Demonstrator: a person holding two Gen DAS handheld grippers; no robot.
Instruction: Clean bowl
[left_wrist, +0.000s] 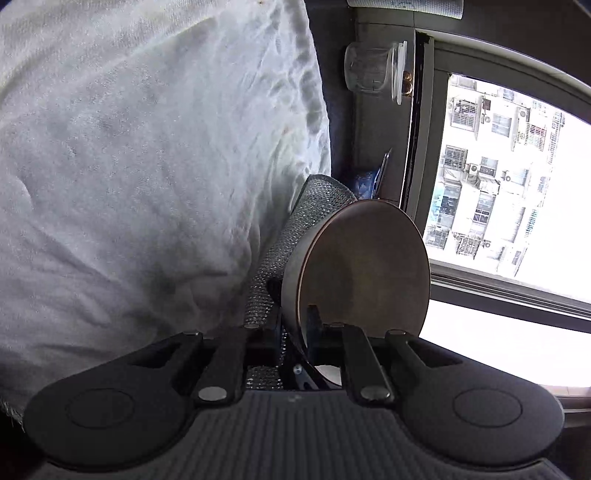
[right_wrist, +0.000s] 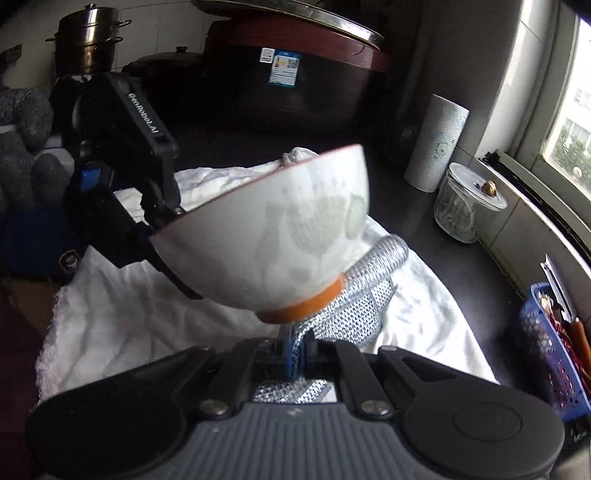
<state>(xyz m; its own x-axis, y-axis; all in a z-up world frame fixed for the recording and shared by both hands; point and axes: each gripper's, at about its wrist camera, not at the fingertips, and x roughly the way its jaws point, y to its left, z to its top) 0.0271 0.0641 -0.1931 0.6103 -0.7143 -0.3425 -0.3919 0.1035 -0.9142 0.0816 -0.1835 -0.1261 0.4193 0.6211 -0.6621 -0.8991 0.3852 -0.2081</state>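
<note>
I have the bowl (right_wrist: 266, 229) off the counter and tilted, pinched by its rim in my left gripper (left_wrist: 295, 325); in the left wrist view one finger sits inside the rim and the other outside against the wall, so the jaws are closed down to the thickness of the porcelain. My right gripper (right_wrist: 295, 350) is clamped tight on a silvery mesh scrubbing cloth (right_wrist: 365, 295), which runs up from between the fingers and lies against the outside of the bowl near its orange foot ring (right_wrist: 303, 306). From the left side the same cloth shows pressed along the outer wall, behind the rim. Under all this a white towel (right_wrist: 147, 314) is spread over the dark counter (right_wrist: 443, 266), with a lidded glass jar (right_wrist: 465, 203) and a paper towel roll (right_wrist: 436, 144) standing well clear toward the window. As for progress, I judge I am in the wiping itself, working the outside near the base (the cloth meets the bowl there, not the inside). The inner surface in the left wrist view looks dull brown in shadow and I cannot tell whether that is glaze or dirt; the outer wall shows only its pale green pattern and no obvious smear, though the picture is blurred. How much of the bowl has been covered I cannot settle. What is plainly left is setting the bowl down and letting go of both bowl and cloth.
</note>
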